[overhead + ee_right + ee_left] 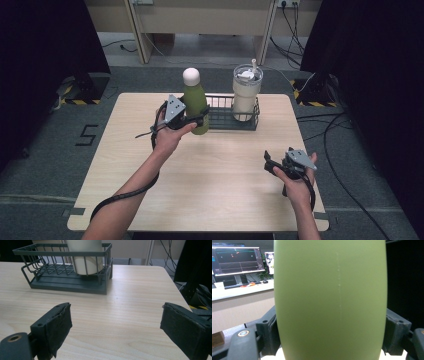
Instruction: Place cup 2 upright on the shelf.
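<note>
The left tongs [199,120] are clamped on the lower body of a tall matte green bottle with a rounded white cap [194,100], one jaw pressed to each flank, as the left gripper view shows with the green wall [329,300] close against the camera. The grip sits low on the body, which I'd judge keeps the bottle upright and steady. It stands at the left end of a dark grey wire basket [220,120] at the far side of the pale wooden desk [210,180]; whether its base rests on the desk, inside the basket, or hangs just clear, I cannot tell.

The right tongs [270,162] are spread wide and hold nothing, hovering low over the near right part of the desk, well apart from the bottle, apparently waiting. Its camera looks past its padded jaws toward the basket [75,287].

A cream tumbler with a clear lid and white straw [246,92] stands in the basket's right half.
</note>
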`<state>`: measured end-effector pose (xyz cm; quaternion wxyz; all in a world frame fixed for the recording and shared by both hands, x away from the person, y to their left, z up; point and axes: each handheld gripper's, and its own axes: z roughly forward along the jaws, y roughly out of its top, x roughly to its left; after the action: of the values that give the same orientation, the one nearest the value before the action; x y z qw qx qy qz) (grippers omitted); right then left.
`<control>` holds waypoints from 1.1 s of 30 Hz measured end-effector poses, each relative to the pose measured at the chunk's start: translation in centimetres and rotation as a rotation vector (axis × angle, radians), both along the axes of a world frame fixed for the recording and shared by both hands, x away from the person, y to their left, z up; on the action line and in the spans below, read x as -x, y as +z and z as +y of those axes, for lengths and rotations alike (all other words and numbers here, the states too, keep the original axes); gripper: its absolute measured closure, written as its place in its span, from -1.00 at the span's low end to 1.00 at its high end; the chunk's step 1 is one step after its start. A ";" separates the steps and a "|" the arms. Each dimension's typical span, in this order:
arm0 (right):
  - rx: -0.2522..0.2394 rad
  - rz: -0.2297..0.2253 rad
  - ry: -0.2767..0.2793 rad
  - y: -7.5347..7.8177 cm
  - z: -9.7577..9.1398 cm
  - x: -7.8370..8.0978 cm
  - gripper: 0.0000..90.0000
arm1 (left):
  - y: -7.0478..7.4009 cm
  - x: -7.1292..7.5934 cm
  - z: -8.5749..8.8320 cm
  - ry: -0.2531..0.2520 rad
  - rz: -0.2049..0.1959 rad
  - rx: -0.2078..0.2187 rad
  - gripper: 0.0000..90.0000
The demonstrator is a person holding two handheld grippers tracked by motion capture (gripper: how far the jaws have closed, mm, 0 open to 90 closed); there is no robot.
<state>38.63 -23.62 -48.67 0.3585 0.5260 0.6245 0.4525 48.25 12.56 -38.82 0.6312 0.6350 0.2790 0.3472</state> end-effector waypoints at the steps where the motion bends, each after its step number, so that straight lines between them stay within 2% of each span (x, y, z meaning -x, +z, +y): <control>1: 0.000 0.001 -0.001 0.0 0.0 0.0 -0.78 | 0.0 -0.1 0.0 0.001 0.000 0.000 -0.55; 15: -0.002 0.003 0.005 -0.1 0.1 0.0 -0.78 | 0.6 -1.6 -0.7 0.023 -0.002 0.006 -0.55; 24: -0.002 0.004 0.005 -0.2 0.0 -0.1 -0.77 | 1.2 -2.4 -1.4 0.018 -0.009 0.015 -0.55; 33: -0.010 0.010 0.003 -0.3 0.1 -0.1 -0.77 | 1.8 -3.5 -1.8 0.032 -0.017 0.007 -0.55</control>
<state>38.69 -23.57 -48.96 0.3523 0.5289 0.6249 0.4536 51.72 10.72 -37.05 0.6303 0.6252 0.2850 0.3615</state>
